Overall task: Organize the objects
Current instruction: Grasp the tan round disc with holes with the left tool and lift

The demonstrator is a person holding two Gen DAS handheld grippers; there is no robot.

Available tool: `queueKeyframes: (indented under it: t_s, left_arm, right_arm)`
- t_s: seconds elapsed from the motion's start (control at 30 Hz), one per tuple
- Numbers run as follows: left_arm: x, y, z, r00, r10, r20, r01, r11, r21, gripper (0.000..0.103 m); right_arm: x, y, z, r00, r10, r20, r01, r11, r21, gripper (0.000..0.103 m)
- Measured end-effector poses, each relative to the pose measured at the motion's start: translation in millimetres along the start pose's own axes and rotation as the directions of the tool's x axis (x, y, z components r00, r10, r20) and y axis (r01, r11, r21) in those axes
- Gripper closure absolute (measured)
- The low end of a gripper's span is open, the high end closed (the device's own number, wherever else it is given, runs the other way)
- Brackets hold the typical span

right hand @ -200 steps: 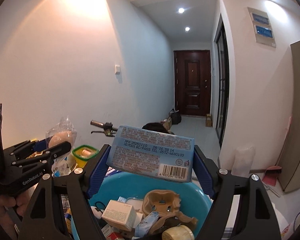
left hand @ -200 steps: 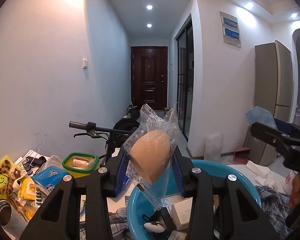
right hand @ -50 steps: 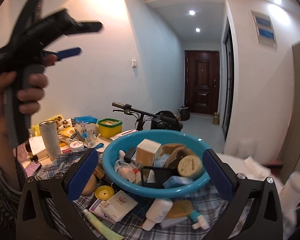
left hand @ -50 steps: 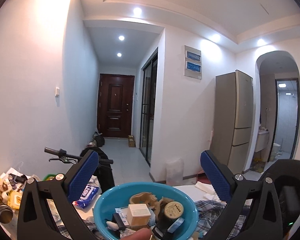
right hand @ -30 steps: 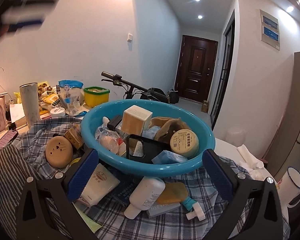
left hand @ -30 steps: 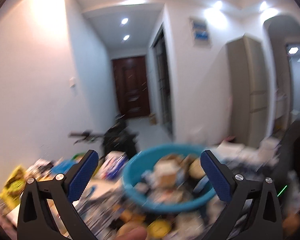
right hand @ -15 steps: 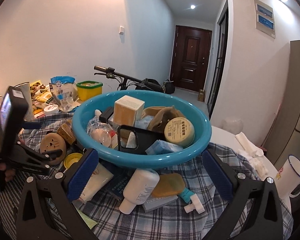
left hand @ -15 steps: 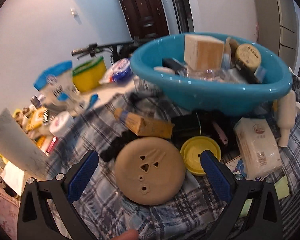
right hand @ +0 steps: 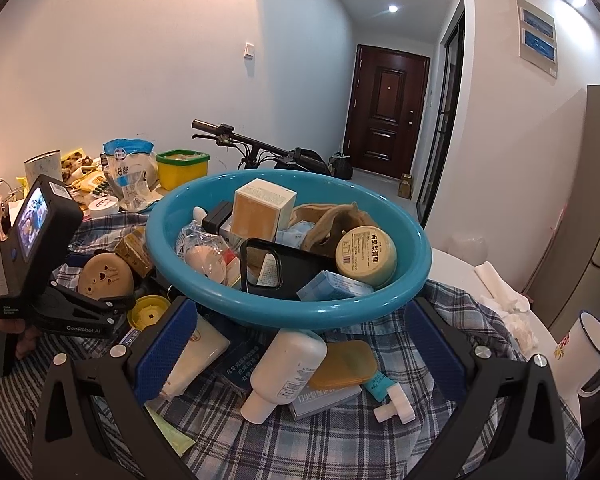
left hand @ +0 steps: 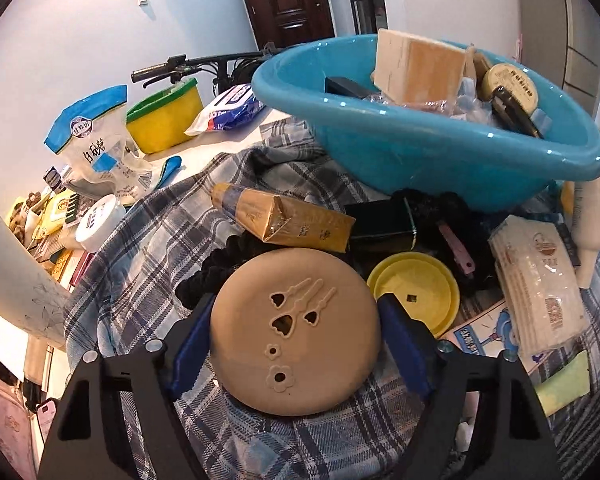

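A round tan disc with cut-out shapes [left hand: 296, 330] lies on the plaid cloth [left hand: 148, 240]. My left gripper [left hand: 296, 332] has closed on it, a blue pad against each side; it also shows in the right wrist view [right hand: 104, 276]. The blue basin [right hand: 380, 304] holds a cream box [right hand: 262, 208], a round tin [right hand: 366, 254], a black phone case [right hand: 276, 268] and more. My right gripper [right hand: 300, 344] is open and empty, low in front of the basin, over a white bottle [right hand: 288, 368].
Around the basin lie a yellow lid [left hand: 414, 292], a gold wrapped box [left hand: 288, 218], a tissue pack [left hand: 536, 284] and a tan sponge [right hand: 346, 362]. A yellow tub [right hand: 182, 168], bags and a cup [right hand: 42, 168] stand left. A mug [right hand: 592, 348] stands right.
My left gripper swung down from above the basin to the cloth and closed its jaws on the tan disc. My right gripper stayed open and drew slightly closer to the basin.
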State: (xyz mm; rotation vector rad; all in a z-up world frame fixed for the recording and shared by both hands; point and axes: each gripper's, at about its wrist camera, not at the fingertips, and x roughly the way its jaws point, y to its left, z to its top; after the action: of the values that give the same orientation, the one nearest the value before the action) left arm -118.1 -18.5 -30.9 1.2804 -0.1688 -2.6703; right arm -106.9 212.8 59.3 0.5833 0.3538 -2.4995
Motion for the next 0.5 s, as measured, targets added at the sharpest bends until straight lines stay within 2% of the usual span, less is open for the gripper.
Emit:
queueKeyframes:
  t_s: [0.13,0.27,0.43,0.5]
  left_arm:
    - [-17.1,3.7,0.7,0.996,-0.043,0.077,0.045,0.999,-0.013,0.024]
    - [-36.3,5.4,1.7,0.984,-0.074,0.163,0.078,0.997,-0.018,0.024]
    - [-60.0,8.3,4.0,0.956,-0.103,0.275,0.116,0.993,-0.033,0.024]
    - [-70.1,13.2,4.2,0.939,-0.105,0.328,0.132,0.989,-0.063,0.024]
  right_arm:
    - [-2.3,1.3,0.1,1.000,0.004,0.015,-0.004,1.000,-0.005,0.000]
    - [-3.3,1.5,0.2,1.000,0.002,0.023,-0.002,1.000,-0.003,0.000]
    - [-1.1,-1.7,-0.1,1.000,-0.003,0.023,0.002,1.000,0.012,0.000]
    - [-1.0,-4.4,-0.2,1.000,0.002,0.026,-0.003,1.000,0.023,0.000]
